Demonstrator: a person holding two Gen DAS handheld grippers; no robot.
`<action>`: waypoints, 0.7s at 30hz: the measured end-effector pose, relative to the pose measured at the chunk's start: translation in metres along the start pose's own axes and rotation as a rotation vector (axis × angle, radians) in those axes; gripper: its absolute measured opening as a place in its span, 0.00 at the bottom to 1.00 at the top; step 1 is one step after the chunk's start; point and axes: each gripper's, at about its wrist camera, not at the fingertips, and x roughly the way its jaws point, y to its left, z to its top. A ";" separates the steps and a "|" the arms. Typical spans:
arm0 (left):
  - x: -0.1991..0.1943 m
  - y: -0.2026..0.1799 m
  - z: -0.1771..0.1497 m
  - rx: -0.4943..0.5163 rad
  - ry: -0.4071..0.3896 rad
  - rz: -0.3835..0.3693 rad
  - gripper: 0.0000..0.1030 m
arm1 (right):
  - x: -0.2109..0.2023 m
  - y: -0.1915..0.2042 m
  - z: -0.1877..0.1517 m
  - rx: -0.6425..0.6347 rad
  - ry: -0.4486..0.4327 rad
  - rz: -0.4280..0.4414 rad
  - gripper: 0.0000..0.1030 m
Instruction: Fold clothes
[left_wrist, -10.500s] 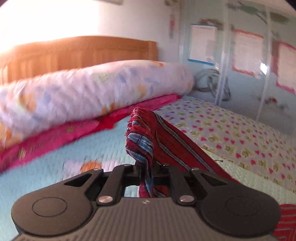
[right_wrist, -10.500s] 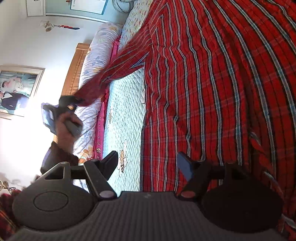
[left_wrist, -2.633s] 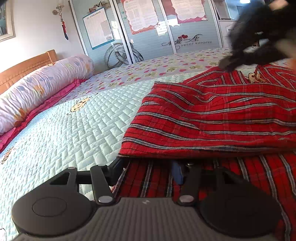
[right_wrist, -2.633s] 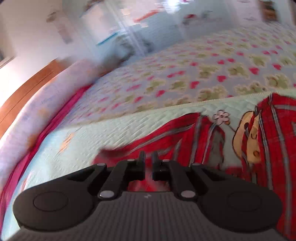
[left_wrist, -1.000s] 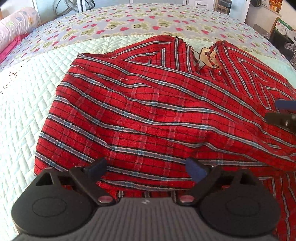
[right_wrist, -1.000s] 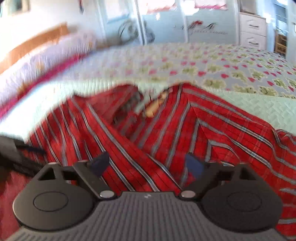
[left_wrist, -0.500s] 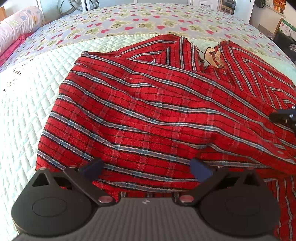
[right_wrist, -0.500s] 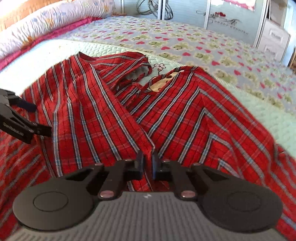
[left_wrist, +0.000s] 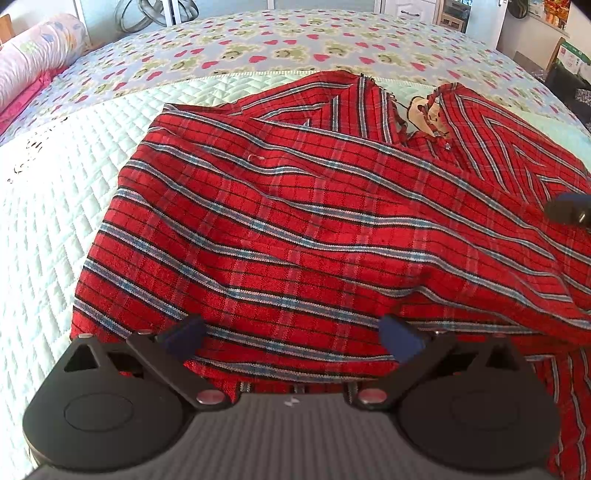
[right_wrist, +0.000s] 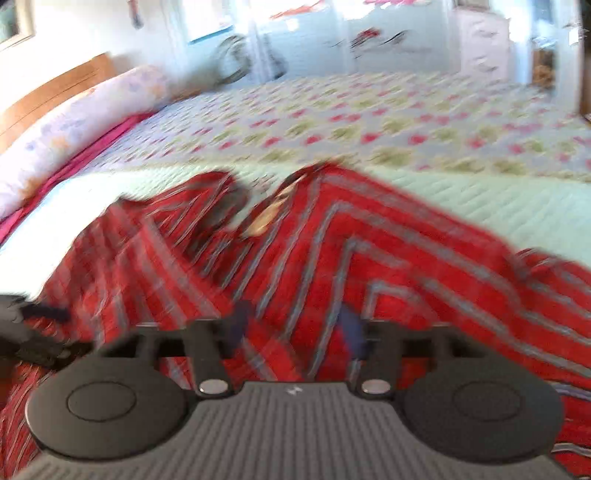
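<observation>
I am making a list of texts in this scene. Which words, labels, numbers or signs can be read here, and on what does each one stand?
No text can be read with certainty.
Box at the room's far right edge: printing too small to read.
Wardrobe doors: dark lettering and red posters, blurred, unreadable.
Red plaid shirt: only a cartoon patch near the collar, no words.

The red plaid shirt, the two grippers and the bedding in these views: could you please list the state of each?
red plaid shirt: lying on the bed, left side folded across the front, collar spread, wrinkled.
left gripper: jaws wide open, nothing between them, above the shirt's lower edge.
right gripper: jaws have just been opening, apart, gripping nothing.
pale quilt: spread flat under the shirt.
bolster pillow: lying along the bed's far end.
</observation>
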 end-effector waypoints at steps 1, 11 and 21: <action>0.000 0.000 0.000 0.000 -0.002 0.001 1.00 | 0.005 0.002 0.000 -0.027 0.025 0.005 0.63; 0.000 0.000 0.001 0.001 -0.005 0.000 1.00 | 0.014 0.049 0.001 -0.277 0.123 0.014 0.02; -0.001 0.003 -0.001 0.019 -0.011 -0.018 1.00 | 0.027 0.008 0.010 -0.083 0.002 -0.223 0.03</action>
